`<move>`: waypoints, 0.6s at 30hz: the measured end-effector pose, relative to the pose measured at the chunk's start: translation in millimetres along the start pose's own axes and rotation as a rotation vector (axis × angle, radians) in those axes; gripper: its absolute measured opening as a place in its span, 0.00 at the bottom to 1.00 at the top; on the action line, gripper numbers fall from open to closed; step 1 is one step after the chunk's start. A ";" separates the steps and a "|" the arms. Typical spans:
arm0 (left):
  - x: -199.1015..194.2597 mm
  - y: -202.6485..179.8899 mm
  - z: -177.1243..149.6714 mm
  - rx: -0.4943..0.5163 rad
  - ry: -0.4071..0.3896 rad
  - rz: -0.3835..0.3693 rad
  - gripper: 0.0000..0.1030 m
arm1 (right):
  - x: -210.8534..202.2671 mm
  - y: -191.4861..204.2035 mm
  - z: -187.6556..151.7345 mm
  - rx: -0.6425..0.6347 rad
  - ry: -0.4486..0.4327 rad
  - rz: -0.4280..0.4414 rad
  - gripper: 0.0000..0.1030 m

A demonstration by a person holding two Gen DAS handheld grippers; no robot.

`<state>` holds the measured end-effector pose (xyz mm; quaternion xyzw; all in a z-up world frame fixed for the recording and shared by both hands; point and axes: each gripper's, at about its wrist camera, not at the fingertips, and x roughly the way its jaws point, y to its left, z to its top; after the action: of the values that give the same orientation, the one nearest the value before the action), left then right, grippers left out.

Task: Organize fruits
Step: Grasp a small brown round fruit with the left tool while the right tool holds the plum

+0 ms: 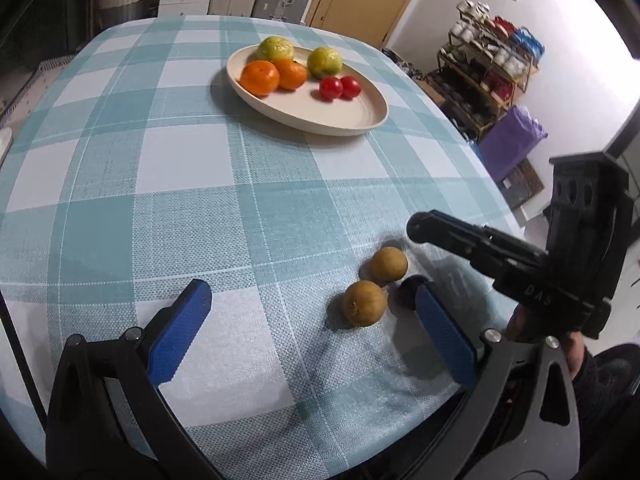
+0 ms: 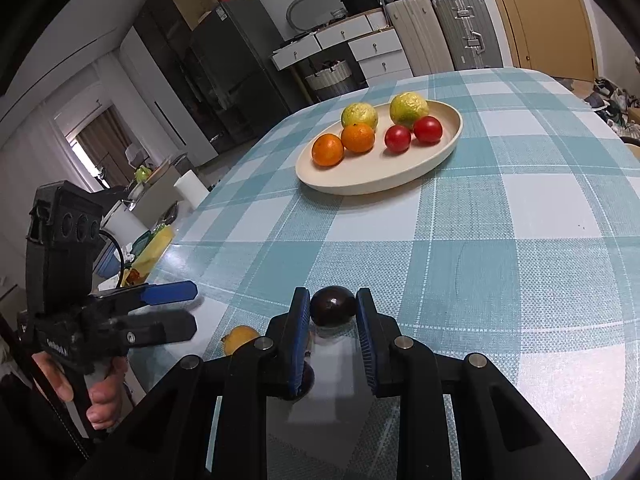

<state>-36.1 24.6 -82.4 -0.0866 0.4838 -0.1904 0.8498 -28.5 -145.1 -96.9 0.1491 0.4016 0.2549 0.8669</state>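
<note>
My right gripper (image 2: 333,296) is shut on a dark purple round fruit (image 2: 333,309) just above the checked cloth. A second dark fruit (image 2: 307,378) lies under its left finger. In the left wrist view, two brown round fruits (image 1: 388,264) (image 1: 364,303) lie on the cloth between the pads of my open left gripper (image 1: 312,290). A dark fruit (image 1: 410,286) shows partly behind its right pad. The right gripper (image 1: 418,226) reaches in from the right, above the fruits. A cream oval plate (image 1: 360,120) (image 2: 360,188) farther back holds two oranges, two green-yellow citrus and two red fruits.
The table with the blue-white checked cloth (image 2: 500,240) ends close on the left in the right wrist view, where my left gripper (image 2: 195,307) is held by a hand. One brown fruit (image 2: 240,338) shows there. Shelves (image 1: 488,76) and a purple bag stand beyond the table's right edge.
</note>
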 end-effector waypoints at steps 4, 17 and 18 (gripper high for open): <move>4.4 -4.4 -1.5 0.016 0.004 -0.005 0.98 | -2.4 -1.0 -0.8 0.001 -0.007 0.003 0.23; 15.0 -23.3 -8.1 0.117 0.012 0.044 0.85 | -4.2 -3.8 -3.1 0.009 -0.010 0.011 0.23; 16.3 -23.5 -8.9 0.118 0.016 0.042 0.83 | -4.1 -3.8 -2.9 0.009 -0.011 0.011 0.23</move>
<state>-41.8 -3.2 -92.1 -0.0247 0.4803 -0.2012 0.8534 -31.7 -150.4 -98.0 0.1566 0.3971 0.2572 0.8670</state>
